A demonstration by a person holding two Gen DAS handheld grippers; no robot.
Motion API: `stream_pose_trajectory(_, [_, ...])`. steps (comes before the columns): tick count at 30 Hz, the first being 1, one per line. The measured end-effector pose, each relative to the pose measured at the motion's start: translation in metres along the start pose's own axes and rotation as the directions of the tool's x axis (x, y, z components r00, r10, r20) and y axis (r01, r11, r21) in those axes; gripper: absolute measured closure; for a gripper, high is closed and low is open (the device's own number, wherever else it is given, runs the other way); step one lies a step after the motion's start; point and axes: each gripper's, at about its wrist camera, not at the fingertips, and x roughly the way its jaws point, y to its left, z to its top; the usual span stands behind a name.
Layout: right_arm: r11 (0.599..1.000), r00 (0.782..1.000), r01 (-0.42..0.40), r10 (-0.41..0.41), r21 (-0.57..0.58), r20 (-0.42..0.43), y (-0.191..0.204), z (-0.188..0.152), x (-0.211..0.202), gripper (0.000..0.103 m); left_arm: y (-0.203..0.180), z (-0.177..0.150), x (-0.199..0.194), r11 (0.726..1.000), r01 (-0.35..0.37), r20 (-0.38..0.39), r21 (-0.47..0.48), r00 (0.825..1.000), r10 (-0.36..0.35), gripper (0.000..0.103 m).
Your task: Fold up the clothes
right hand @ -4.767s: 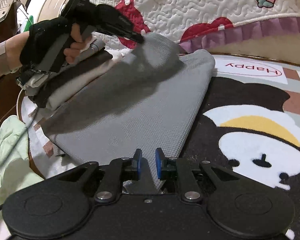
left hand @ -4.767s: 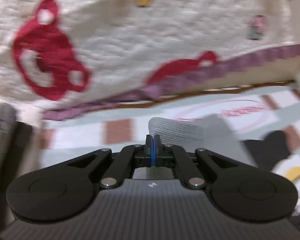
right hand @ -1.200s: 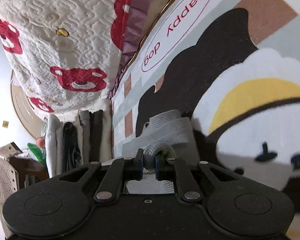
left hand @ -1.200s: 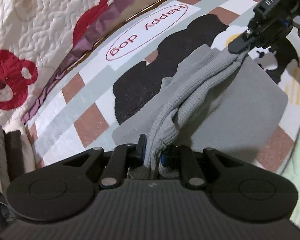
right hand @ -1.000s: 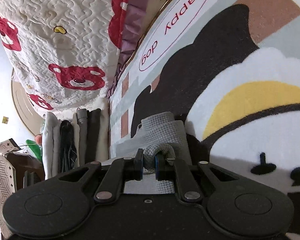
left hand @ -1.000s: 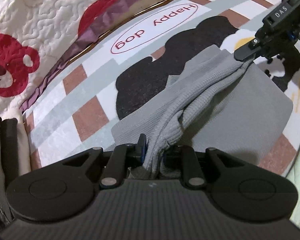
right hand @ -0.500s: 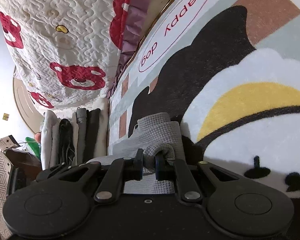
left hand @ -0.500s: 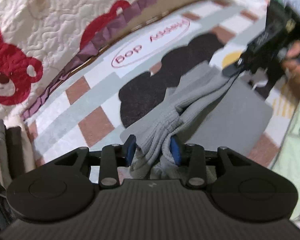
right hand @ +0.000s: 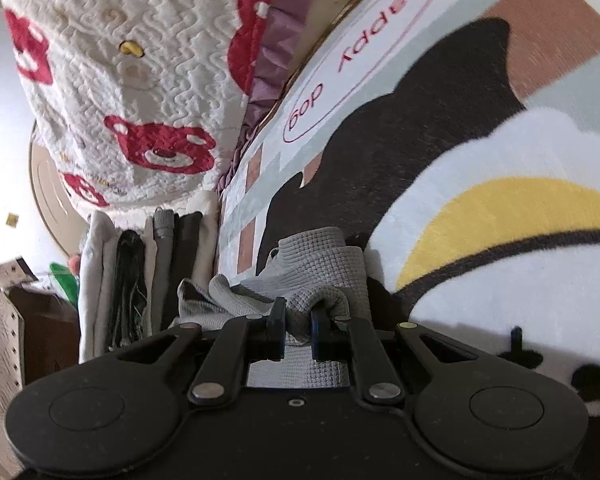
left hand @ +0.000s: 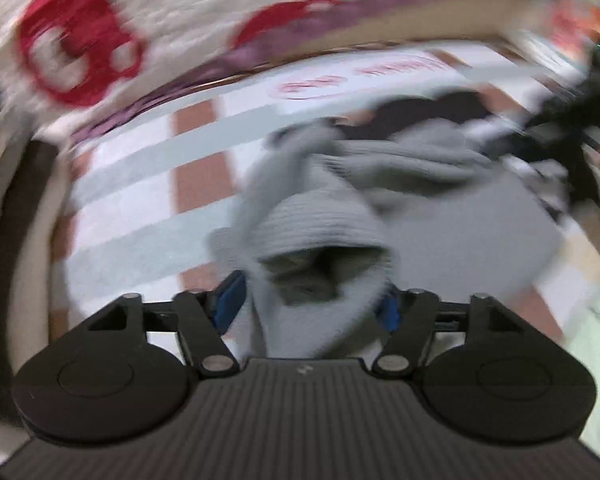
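A grey waffle-knit garment lies partly folded on the cartoon rug. My left gripper is open wide, and a bunched grey edge sits loose between its blue-padded fingers. The left wrist view is blurred by motion. My right gripper is shut on a thick fold of the grey garment, low over the rug. The right gripper also shows dark and blurred at the far right of the left wrist view, at the garment's other end.
A stack of folded clothes stands on edge at the left of the rug. Behind hangs a white quilted bedspread with red bears. A brown box is at far left. Pale green cloth lies at the right.
My left gripper has opened and let go of the grey garment, whose edge now slumps between the fingers; its view swings fast. The right gripper still holds its fold.
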Motion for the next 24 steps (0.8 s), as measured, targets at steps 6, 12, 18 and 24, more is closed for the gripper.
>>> stream_pose_trajectory(6, [0.999, 0.998, -0.007, 0.009, -0.034, 0.067, 0.003, 0.002, -0.008, 0.084, 0.027, -0.001, 0.027, 0.985, -0.052, 0.057, -0.165, 0.996, 0.062, 0.049])
stream_pose_trajectory(12, [0.969, 0.984, 0.09, -0.051, -0.231, 0.171, 0.023, -0.003, -0.018, 0.077, 0.038, 0.002, 0.035, 0.977, -0.06, 0.062, -0.207, 0.995, 0.075, 0.048])
stream_pose_trajectory(18, [0.81, 0.963, 0.254, -0.163, -0.528, 0.213, 0.055, -0.021, -0.005, 0.055, 0.055, 0.003, 0.043, 0.954, -0.06, 0.051, -0.294, 0.996, 0.079, 0.049])
stream_pose_trajectory(24, [0.848, 0.955, 0.285, -0.212, -0.446, 0.206, 0.026, 0.011, 0.022, 0.079, 0.079, 0.008, 0.069, 0.864, -0.042, -0.025, -0.502, 0.999, 0.034, 0.05])
